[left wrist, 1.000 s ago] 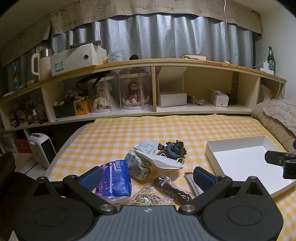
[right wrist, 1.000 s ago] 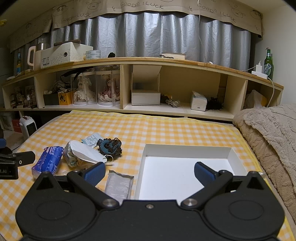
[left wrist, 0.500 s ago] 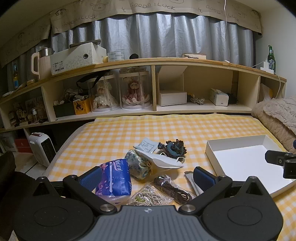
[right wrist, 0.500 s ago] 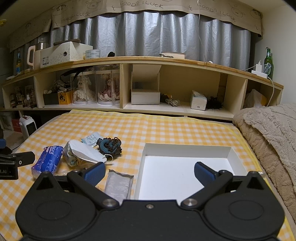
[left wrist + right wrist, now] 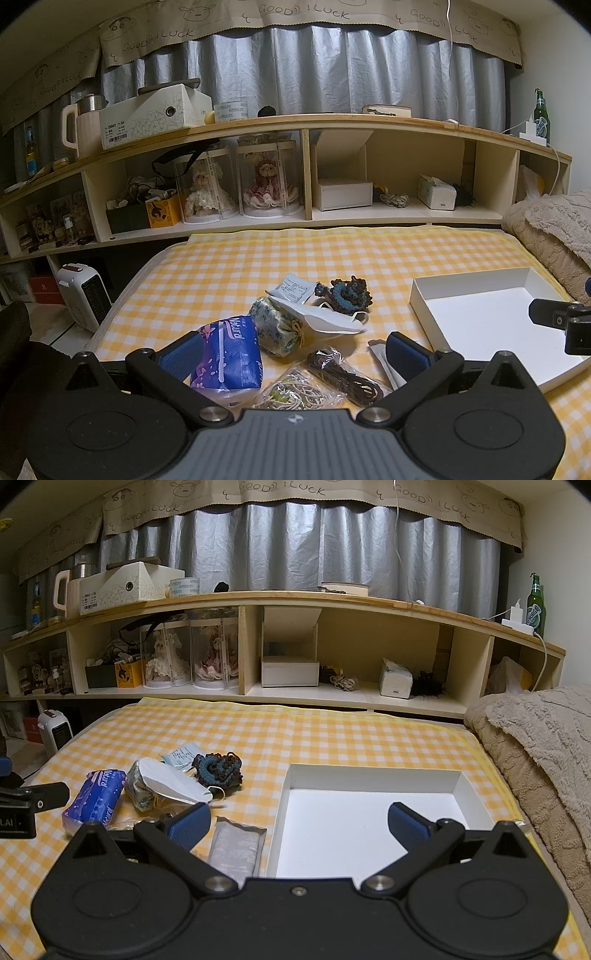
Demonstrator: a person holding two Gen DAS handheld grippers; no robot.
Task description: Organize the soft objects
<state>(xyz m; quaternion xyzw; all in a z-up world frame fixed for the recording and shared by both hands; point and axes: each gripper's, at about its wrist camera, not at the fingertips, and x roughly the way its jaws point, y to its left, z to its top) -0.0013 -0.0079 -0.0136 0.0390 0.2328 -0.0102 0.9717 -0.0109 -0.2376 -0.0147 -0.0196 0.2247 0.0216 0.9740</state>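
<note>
A pile of soft things lies on the yellow checked bed: a blue tissue pack [image 5: 229,354], a floral pouch [image 5: 277,326], a white face mask [image 5: 321,317], a dark crocheted piece [image 5: 349,293], a small white packet [image 5: 291,288] and two clear bags of cords [image 5: 325,384]. An empty white tray [image 5: 484,321] lies to their right. My left gripper [image 5: 291,354] is open and empty, just short of the pile. My right gripper [image 5: 299,819] is open and empty, over the tray's [image 5: 369,812] near left edge, beside a grey sachet [image 5: 236,845].
A long wooden shelf [image 5: 332,221] full of boxes and dolls runs behind the bed. A beige blanket [image 5: 539,749] is heaped at the right. A small white heater [image 5: 83,295] stands on the floor at the left.
Both views have shifted very slightly; nothing on the bed has moved and both grippers remain open.
</note>
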